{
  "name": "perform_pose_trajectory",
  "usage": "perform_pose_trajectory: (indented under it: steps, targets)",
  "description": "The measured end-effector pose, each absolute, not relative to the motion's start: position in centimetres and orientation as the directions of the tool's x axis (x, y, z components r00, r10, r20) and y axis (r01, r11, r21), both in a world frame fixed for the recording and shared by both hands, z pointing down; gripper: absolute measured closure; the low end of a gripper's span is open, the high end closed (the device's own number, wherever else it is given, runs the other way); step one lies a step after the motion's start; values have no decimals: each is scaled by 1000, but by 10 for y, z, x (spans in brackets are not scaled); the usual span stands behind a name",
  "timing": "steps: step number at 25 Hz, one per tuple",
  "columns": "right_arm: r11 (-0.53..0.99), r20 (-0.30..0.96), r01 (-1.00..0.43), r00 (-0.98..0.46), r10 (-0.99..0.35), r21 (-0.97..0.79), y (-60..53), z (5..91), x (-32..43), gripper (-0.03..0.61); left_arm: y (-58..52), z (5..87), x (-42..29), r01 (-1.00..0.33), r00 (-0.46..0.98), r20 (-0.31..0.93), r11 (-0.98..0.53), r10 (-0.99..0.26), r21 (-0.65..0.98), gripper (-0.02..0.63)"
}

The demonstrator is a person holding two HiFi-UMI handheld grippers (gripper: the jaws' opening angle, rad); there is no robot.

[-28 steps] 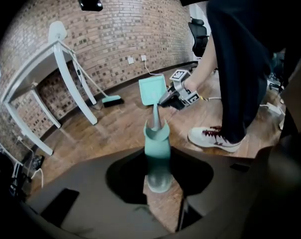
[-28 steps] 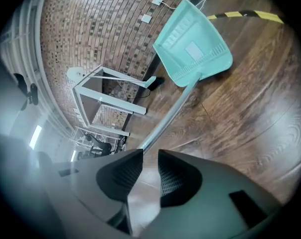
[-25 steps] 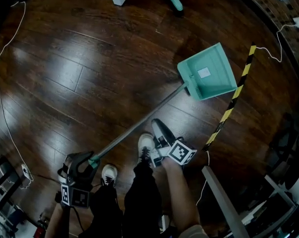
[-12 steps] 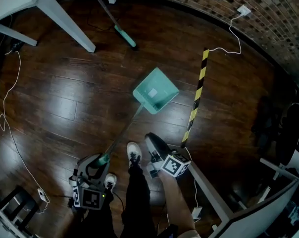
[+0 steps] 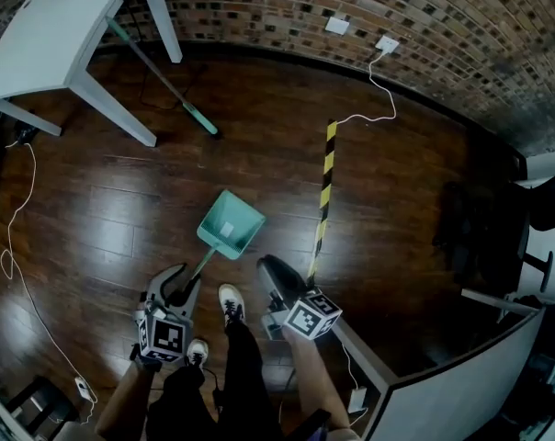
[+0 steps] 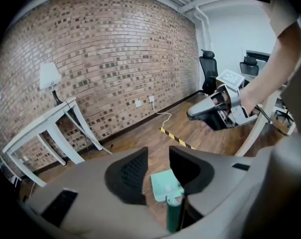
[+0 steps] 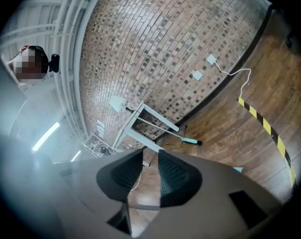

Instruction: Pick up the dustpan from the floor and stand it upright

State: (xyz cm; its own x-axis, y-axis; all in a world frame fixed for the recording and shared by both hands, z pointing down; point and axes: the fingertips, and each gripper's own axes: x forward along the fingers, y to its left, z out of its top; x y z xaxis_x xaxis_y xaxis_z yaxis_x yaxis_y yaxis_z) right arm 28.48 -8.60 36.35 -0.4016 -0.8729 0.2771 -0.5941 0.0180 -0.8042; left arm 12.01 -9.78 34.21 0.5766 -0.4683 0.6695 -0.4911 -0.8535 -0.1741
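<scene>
We hold the left gripper (image 5: 178, 283) low at the near left of the wooden floor (image 5: 94, 209). Its jaws are apart and opening. The teal end of the handle (image 6: 173, 213) stands between them, close against the right jaw, with a clear gap to the left jaw. From there the handle drops steeply to the dustpan (image 5: 230, 226). The teal pan sits down at the floor just beyond our white shoe (image 5: 228, 301) and just left of the yellow-and-black striped tape (image 5: 324, 186). We cannot tell whether the pan touches the boards.

We hold the right gripper (image 5: 270, 272) beside it on the right, apart from the dustpan. Its jaws stand a little apart, and only floor shows through the narrow gap.

At the far left stands a white tabletop (image 5: 48, 39) on slanted legs. A long-handled tool with a teal head (image 5: 200, 120) reaches out from beneath it onto the floor. A brick wall (image 5: 424, 16) closes the far side. It carries wall sockets (image 5: 386, 44), and a white cable (image 5: 374, 99) trails from them down to the far end of the tape.
</scene>
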Motion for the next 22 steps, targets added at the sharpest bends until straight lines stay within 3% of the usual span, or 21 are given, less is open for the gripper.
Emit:
perform_pose_trajectory:
  steps: [7, 9, 11, 12, 16, 22]
  targets:
    - [55, 239, -646, -358, -903, -761, -84, 317, 288, 505, -104, 300, 115, -505, 620, 589, -838, -518, -206, 477]
    - [71, 243, -709, -333, -911, -702, -80, 304, 284, 506, -107, 283, 107, -546, 619, 553, -812, -558, -207, 567]
    - [89, 266, -792, -306, -914, -604, -75, 289, 277, 564, -109, 269, 94, -587, 620, 521, -788, -587, -188, 612]
    - [97, 275, -826, -293, -916, -555, -71, 280, 272, 595, -109, 261, 88, -602, 623, 507, -779, -596, -176, 612]
    - [137, 251, -902, -256, -933, -409, -52, 223, 255, 595, -102, 218, 67, -636, 639, 464, -761, -613, -129, 611]
    - [160, 127, -957, -194, -973, -242, -1, 108, 222, 595, -75, 127, 24, -629, 708, 305, -765, -637, -137, 611]
